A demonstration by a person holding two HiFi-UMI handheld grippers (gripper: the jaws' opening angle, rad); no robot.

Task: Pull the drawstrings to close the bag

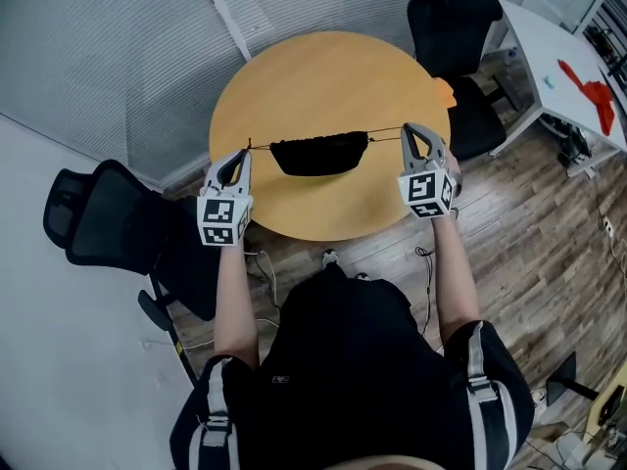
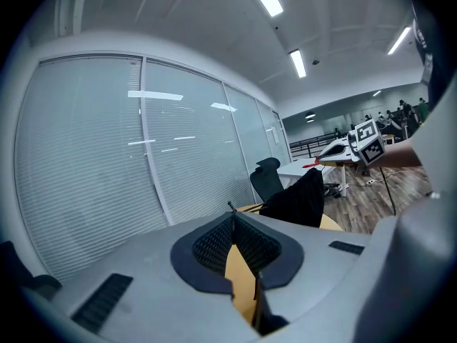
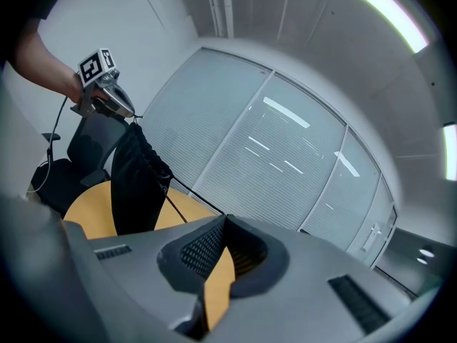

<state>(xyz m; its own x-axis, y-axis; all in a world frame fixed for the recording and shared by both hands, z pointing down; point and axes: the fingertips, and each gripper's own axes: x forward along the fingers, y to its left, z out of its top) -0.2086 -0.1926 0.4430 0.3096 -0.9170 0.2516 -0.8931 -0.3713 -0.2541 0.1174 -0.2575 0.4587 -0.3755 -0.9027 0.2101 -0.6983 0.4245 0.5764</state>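
Note:
A black drawstring bag [image 1: 318, 153] hangs above the round wooden table [image 1: 323, 76], stretched between my two grippers by its taut drawstrings. My left gripper [image 1: 245, 153] is shut on the left drawstring [image 1: 260, 146]. My right gripper [image 1: 406, 129] is shut on the right drawstring [image 1: 384, 132]. In the left gripper view the jaws [image 2: 233, 214] are closed, with the bag [image 2: 296, 199] and the other gripper's marker cube [image 2: 366, 140] beyond. The right gripper view shows its closed jaws [image 3: 226, 219], the string [image 3: 189, 190] running to the bag [image 3: 136, 184], and the left gripper [image 3: 107, 98] behind.
A black office chair [image 1: 456, 27] stands at the table's far right and another [image 1: 108, 213] at my near left. A white desk [image 1: 558, 47] with a red object [image 1: 588, 91] is at the right. Window blinds [image 1: 118, 57] line the far side.

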